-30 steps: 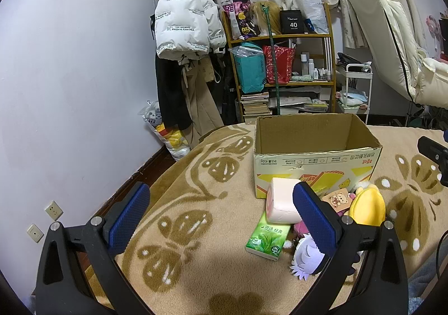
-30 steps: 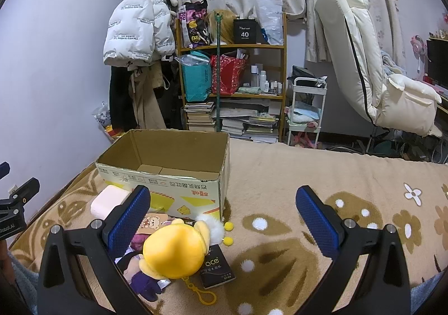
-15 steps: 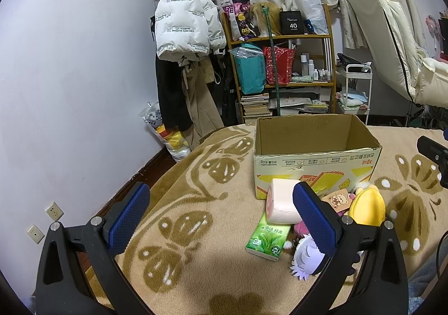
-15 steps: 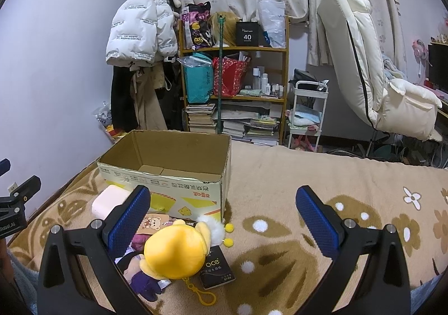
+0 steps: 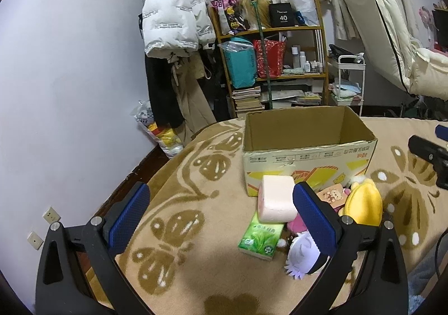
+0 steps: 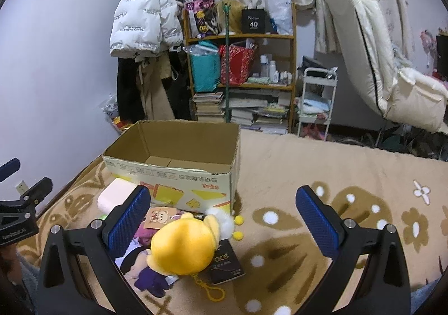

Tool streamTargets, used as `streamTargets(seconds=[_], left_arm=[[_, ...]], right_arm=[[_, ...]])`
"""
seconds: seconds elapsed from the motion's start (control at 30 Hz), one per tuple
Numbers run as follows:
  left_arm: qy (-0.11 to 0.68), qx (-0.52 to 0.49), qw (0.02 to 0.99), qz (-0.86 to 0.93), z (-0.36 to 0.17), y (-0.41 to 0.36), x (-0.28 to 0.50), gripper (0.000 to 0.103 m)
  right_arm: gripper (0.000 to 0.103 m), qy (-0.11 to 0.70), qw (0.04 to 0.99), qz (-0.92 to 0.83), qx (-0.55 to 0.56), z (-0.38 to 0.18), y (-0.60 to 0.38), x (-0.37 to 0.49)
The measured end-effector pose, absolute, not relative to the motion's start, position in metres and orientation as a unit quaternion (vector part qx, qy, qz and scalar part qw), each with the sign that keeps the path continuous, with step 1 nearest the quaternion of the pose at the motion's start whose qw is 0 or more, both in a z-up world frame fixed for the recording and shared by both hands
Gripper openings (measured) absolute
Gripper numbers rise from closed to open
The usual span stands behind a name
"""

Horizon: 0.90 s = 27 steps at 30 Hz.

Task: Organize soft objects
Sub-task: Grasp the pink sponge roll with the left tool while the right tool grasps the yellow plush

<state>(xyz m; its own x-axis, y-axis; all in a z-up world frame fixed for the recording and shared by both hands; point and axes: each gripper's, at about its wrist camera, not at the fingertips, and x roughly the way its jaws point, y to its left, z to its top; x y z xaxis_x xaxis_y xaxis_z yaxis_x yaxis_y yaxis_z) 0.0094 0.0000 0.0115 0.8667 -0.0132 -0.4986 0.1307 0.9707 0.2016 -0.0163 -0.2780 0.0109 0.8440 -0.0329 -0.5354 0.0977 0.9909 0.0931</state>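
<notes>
The left gripper (image 5: 221, 221) has its jaws spread wide and holds nothing; its right finger hides part of the pile of soft things beyond it. The right gripper (image 6: 222, 221) is likewise wide open and empty, its left finger covering part of the same pile.

In the left wrist view, the pink block (image 5: 275, 199) sits just inside the right finger, resting on the green tissue pack (image 5: 261, 236), whose printed characters are too small to read. A white-haired figure (image 5: 303, 254) is half hidden behind that finger. In the right wrist view, the yellow plush (image 6: 184, 245) lies between the jaws, nearer the left finger, overlapping a black packet (image 6: 226, 261) marked "ace" and a purple figure (image 6: 152, 277) partly under it. A bear card (image 6: 161, 215) leans beside it.

The cardboard box (image 6: 179, 172) stands open ahead of the jaws on the patterned blanket (image 6: 322, 164); only its bottom flaps show inside. Its printed side text is illegible. On the shelf (image 6: 240, 35) far behind, a black box reads "40".
</notes>
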Motion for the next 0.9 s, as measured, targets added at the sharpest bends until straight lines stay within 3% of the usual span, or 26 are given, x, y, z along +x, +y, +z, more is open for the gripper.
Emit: streamTargets(seconds=[0.27,0.9], left_arm=[[0.281,0.112,0.951,-0.057,0.003,-0.015,0.039,0.101],[0.378,0.107,0.915,-0.098,-0.058,-0.042,0.101,0.101]], right_arm=[[0.103,0.291,0.954,-0.007,0.078,-0.010,-0.271,0.006],[0.103,0.431,0.900,0.054,0.028,-0.086,-0.237,0.047]])
